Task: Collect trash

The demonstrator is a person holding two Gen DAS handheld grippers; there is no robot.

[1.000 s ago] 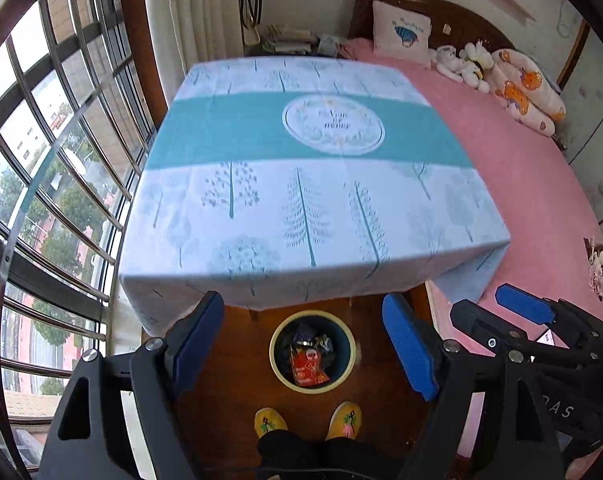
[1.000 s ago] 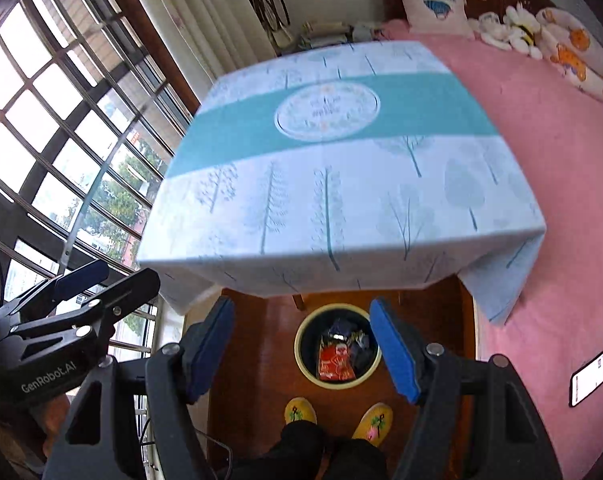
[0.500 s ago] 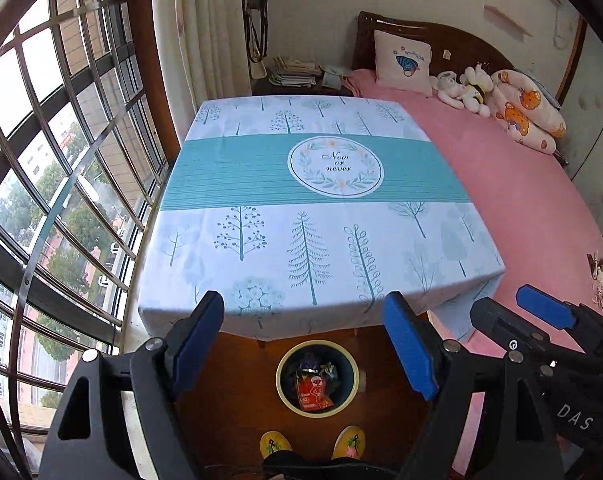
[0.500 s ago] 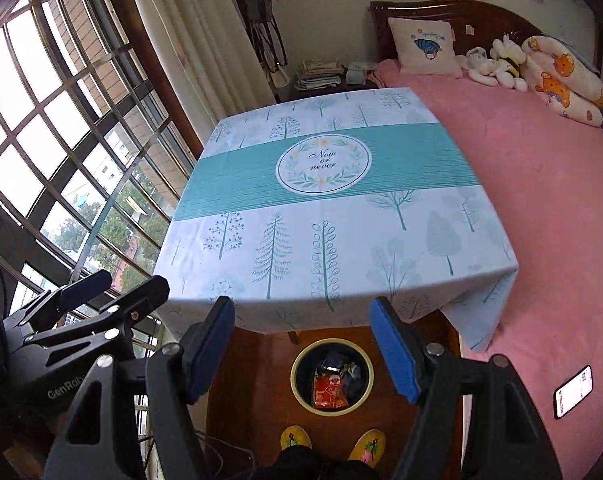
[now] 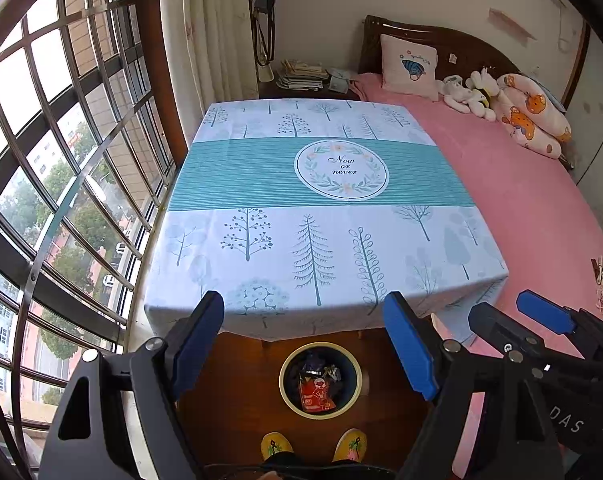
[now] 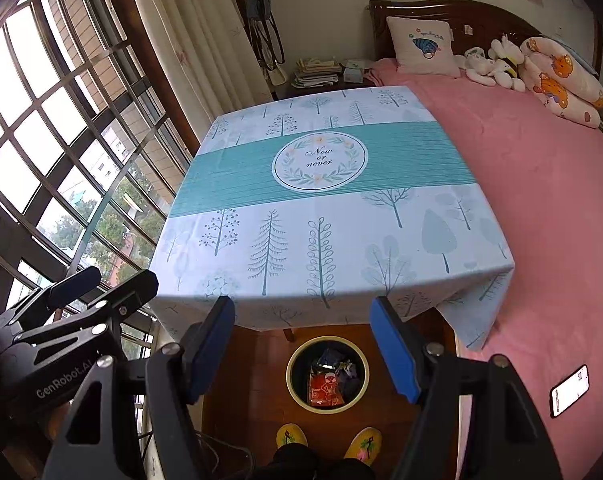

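Note:
A round yellow-rimmed bin [image 5: 283, 380] [image 6: 291, 376] stands on the wooden floor under the table's near edge. It holds a red wrapper [image 5: 315, 394] [image 6: 325, 390] and dark scraps. The table [image 5: 321, 240] [image 6: 321, 220] wears a white and teal tree-print cloth, and I see nothing lying on it. My left gripper [image 5: 303, 304] hangs open and empty above the bin, in front of the table edge. My right gripper [image 6: 301, 306] is open and empty too, beside it on the right. Each gripper shows in the other's view: the right [image 5: 541, 320], the left [image 6: 81, 292].
A pink bed [image 5: 541, 208] with pillows and plush toys [image 5: 473, 96] runs along the table's right side. A phone [image 6: 569, 390] lies on its near part. Barred windows [image 5: 61, 160] close the left. A person's yellow slippers [image 5: 313, 446] stand just before the bin.
Both grippers have risen and tipped up a little, so the bin looks smaller and more of the room's far end shows. Both stay open and empty.

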